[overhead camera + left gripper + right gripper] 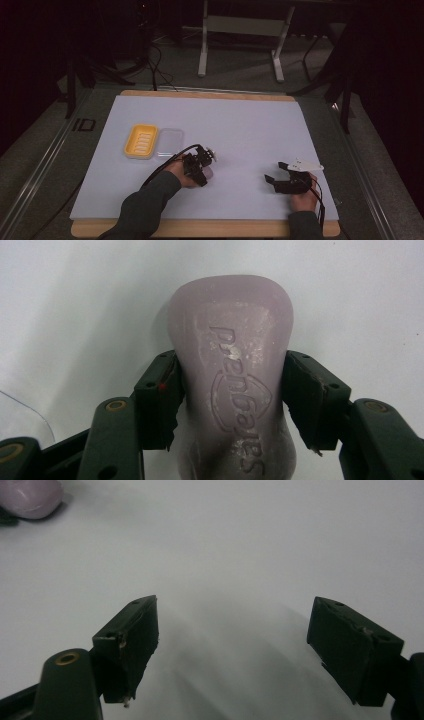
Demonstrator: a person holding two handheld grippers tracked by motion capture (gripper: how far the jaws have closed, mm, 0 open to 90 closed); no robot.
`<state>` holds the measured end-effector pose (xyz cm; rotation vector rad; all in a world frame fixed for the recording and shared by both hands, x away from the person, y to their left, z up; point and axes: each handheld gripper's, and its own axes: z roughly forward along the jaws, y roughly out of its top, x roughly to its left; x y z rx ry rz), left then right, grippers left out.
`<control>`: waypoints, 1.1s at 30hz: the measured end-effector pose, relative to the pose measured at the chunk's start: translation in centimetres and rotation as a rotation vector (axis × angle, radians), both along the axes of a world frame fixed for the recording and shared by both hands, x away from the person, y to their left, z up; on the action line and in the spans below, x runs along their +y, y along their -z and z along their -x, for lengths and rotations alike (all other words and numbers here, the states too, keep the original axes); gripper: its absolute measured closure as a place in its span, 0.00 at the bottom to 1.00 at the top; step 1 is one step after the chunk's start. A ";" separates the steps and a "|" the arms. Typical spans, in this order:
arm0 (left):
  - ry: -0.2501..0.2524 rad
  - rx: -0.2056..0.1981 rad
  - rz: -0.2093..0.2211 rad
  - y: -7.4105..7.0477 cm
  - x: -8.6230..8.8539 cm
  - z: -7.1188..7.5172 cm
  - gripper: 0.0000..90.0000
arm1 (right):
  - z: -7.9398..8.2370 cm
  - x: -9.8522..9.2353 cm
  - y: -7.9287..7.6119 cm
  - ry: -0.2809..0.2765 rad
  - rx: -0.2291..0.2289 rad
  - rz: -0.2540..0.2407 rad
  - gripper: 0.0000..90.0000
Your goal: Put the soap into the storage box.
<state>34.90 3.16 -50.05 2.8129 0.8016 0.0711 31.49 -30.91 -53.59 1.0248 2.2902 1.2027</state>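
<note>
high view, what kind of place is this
Probably a lab or recording workspace: a covered table, cables on the carpeted floor, a bare desk frame behind, and dark surroundings.

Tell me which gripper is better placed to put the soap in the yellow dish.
Left. The left gripper already clamps the soap bar and sits nearest the yellow soap dish. The right gripper is open, holding nothing, farther away.

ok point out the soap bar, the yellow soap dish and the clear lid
soap bar (232, 365), left gripper view, on its embossed top face
yellow soap dish (141, 141), high view, on its ribbed inner floor
clear lid (170, 142), high view, on its flat middle
</note>
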 end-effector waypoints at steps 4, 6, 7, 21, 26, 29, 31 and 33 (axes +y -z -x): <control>-0.004 0.004 0.003 0.0 0.0 -0.1 0.49 | 0.0 0.0 0.0 0.000 0.001 0.000 0.22; -0.006 0.003 0.005 0.0 0.0 -0.2 0.50 | 0.0 0.0 0.0 0.000 0.001 0.000 0.22; -0.006 0.003 0.005 0.0 0.0 -0.2 0.50 | 0.0 0.0 0.0 0.000 0.001 0.000 0.22; -0.006 -0.001 -0.021 -0.1 -0.2 -0.2 0.55 | 0.0 0.0 0.0 -0.002 0.002 0.001 0.22; -0.002 -0.004 -0.035 -0.2 -0.4 -0.2 0.55 | 0.0 0.0 0.0 -0.002 0.002 0.001 0.22; -0.006 -0.004 -0.035 -0.2 -0.3 -0.3 0.55 | 0.0 0.0 0.0 -0.002 0.002 0.000 0.22; -0.012 -0.008 -0.029 -0.3 -0.2 -0.3 0.55 | 0.0 0.0 0.0 -0.003 0.001 0.001 0.22; -0.013 -0.006 -0.028 -0.4 -0.1 -0.3 0.55 | 0.0 0.0 0.0 -0.003 0.001 0.001 0.22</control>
